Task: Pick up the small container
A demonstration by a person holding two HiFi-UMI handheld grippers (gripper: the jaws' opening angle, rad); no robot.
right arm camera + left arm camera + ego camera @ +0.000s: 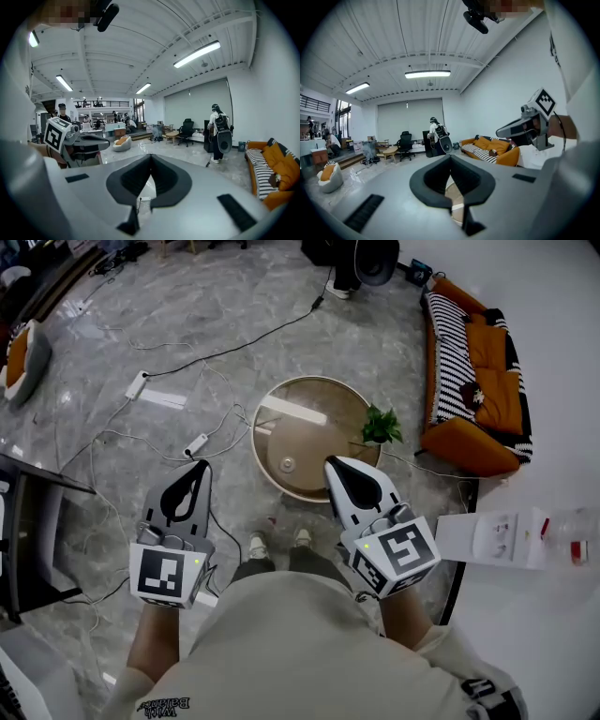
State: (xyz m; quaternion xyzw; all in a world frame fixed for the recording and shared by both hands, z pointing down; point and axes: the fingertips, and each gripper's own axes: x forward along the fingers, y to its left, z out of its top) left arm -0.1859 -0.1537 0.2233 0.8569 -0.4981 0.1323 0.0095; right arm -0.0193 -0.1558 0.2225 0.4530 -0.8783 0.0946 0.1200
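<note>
A small pale round container (pixel 287 465) sits on the near part of a round wooden table (pixel 319 404) on the floor ahead of me. A potted green plant (pixel 380 425) stands at the table's right rim. My left gripper (pixel 201 466) hangs to the left of the table over bare floor, jaws shut and empty. My right gripper (pixel 330 463) points at the table's near right edge, a short way right of the container, and is also shut with nothing in it. In the left gripper view the jaws (pixel 450 157) meet at their tips; the right gripper view shows the same (pixel 150 157).
Cables and power strips (pixel 138 384) trail over the grey marble floor left of the table. An orange and striped sofa (pixel 473 381) stands at the right. A white surface with a box (pixel 506 538) is at my right, a dark desk (pixel 28 540) at my left. A person with a backpack (pixel 219 131) stands far off.
</note>
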